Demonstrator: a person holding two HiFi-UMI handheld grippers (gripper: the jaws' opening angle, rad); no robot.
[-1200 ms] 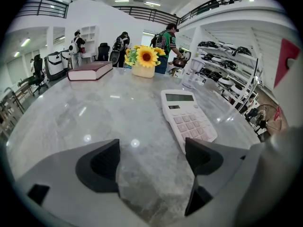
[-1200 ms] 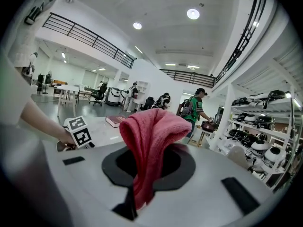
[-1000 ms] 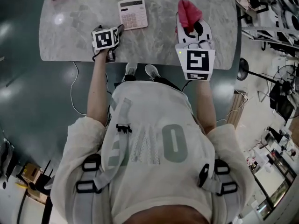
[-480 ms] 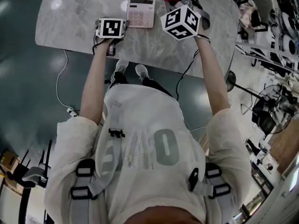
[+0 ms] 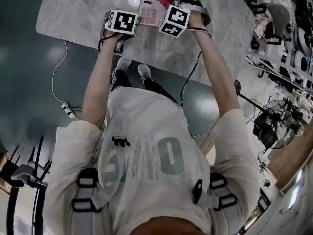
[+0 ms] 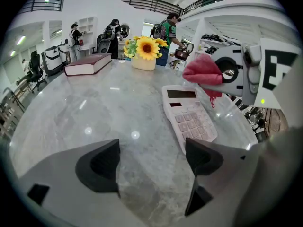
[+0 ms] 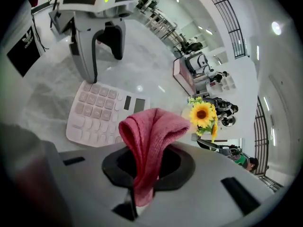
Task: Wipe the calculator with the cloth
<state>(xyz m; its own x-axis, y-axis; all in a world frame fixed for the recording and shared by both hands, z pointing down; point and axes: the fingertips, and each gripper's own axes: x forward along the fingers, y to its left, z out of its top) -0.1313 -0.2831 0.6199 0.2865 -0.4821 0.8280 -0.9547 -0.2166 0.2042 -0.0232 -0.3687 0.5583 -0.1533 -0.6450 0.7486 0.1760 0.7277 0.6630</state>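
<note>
the calculator (image 6: 189, 119) is pale pinkish-white, with rows of light keys and a dark display strip at its far end. it lies flat on the grey marble table (image 6: 94, 122). the red-pink cloth (image 7: 151, 136) is bunched into a folded hump. the right gripper (image 7: 147, 162) is clamped on the cloth and holds it over the calculator's display end; whether the cloth touches it cannot be told. the left gripper (image 6: 151, 162) has its jaws wide apart and empty, low over the marble, with one jaw just beside the calculator's near edge.
</note>
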